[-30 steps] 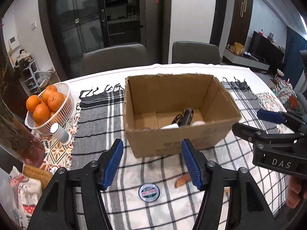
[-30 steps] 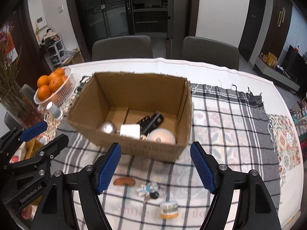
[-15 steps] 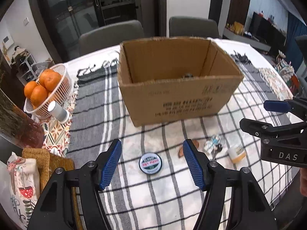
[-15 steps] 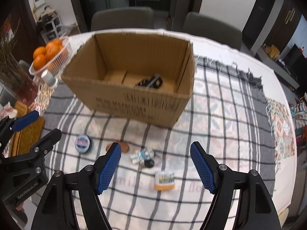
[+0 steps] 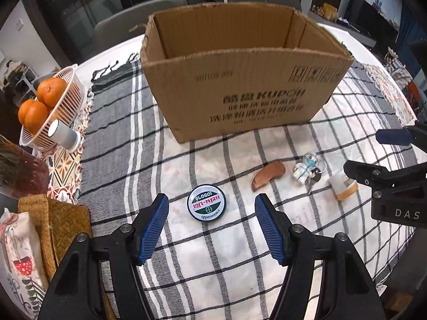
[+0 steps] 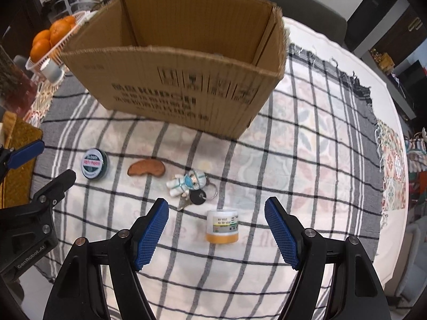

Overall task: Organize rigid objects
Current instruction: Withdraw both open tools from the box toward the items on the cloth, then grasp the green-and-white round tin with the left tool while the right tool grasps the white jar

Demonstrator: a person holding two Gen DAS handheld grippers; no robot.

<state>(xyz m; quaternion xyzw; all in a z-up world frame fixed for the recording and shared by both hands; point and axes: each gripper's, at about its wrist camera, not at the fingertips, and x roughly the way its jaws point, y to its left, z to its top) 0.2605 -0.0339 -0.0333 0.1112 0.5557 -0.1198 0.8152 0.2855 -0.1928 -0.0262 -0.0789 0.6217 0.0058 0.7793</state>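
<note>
An open cardboard box [image 5: 248, 98] [image 6: 186, 85] stands on the checked tablecloth; its inside is hidden from both views. In front of it lie a round black tin [image 5: 207, 206] [image 6: 94, 164], a brown curved piece [image 5: 268, 178] [image 6: 146, 169], a small figure keychain with keys [image 5: 307, 169] [image 6: 190, 184] and a small white jar with an orange lid [image 5: 343, 186] [image 6: 222, 226] on its side. My left gripper [image 5: 212, 226] hangs open just above the tin. Over the jar, my right gripper [image 6: 216, 233] is open with nothing held.
At the left stand a white basket of oranges [image 5: 46, 106] [image 6: 53, 37], a small grey cup [image 5: 62, 134], a dark red vase [image 5: 21, 170] and a woven mat [image 5: 60, 226]. Chairs [image 5: 138, 18] stand behind the table. The table edge [image 6: 397, 160] curves at the right.
Both grippers have sunk toward the table and tipped downward. The box's inside has dropped out of view, and the tin and the jar now lie between the fingers.
</note>
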